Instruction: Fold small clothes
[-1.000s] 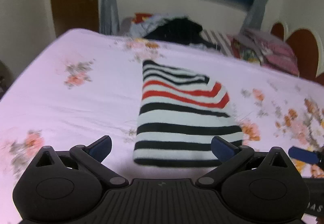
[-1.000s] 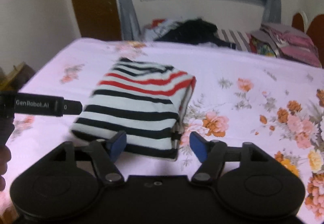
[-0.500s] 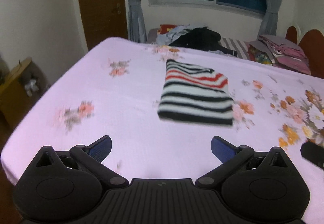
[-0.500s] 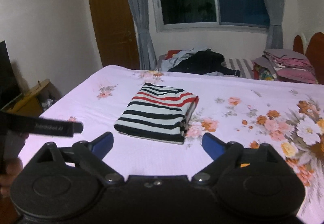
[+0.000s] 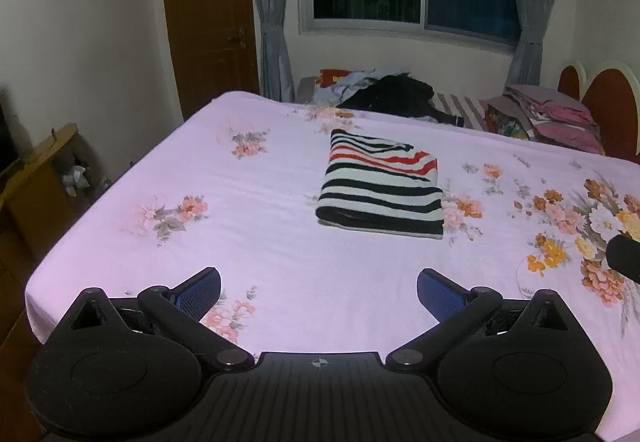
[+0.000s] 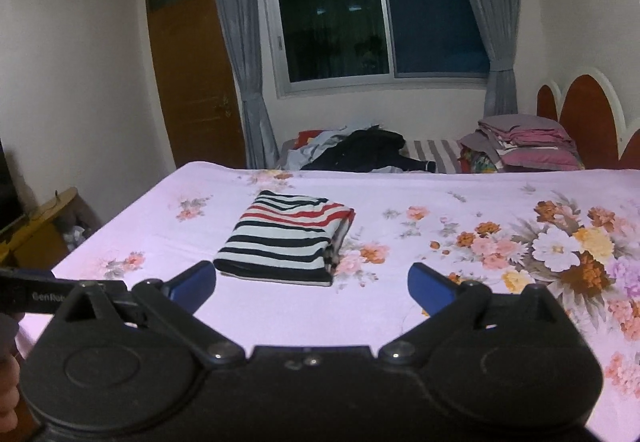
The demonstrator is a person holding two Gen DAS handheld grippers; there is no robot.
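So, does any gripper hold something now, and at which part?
Nothing is held. The left gripper is open and empty; the right gripper is opening with nothing between its fingers. The folded striped garment lies alone on the bed.

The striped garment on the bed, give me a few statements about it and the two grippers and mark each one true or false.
1. The striped garment lies folded on the floral bedsheet. True.
2. The left gripper is clamped on the garment. False: its jaws stand apart with nothing between them, and the garment lies farther up the bed.
3. The garment has black, white and red stripes. True.
4. The right gripper holds a corner of the garment. False: its jaws are opening and nothing is between them.
5. The garment sits on top of the pile of dark clothes. False: that pile lies beyond the far edge of the bed, apart from it.
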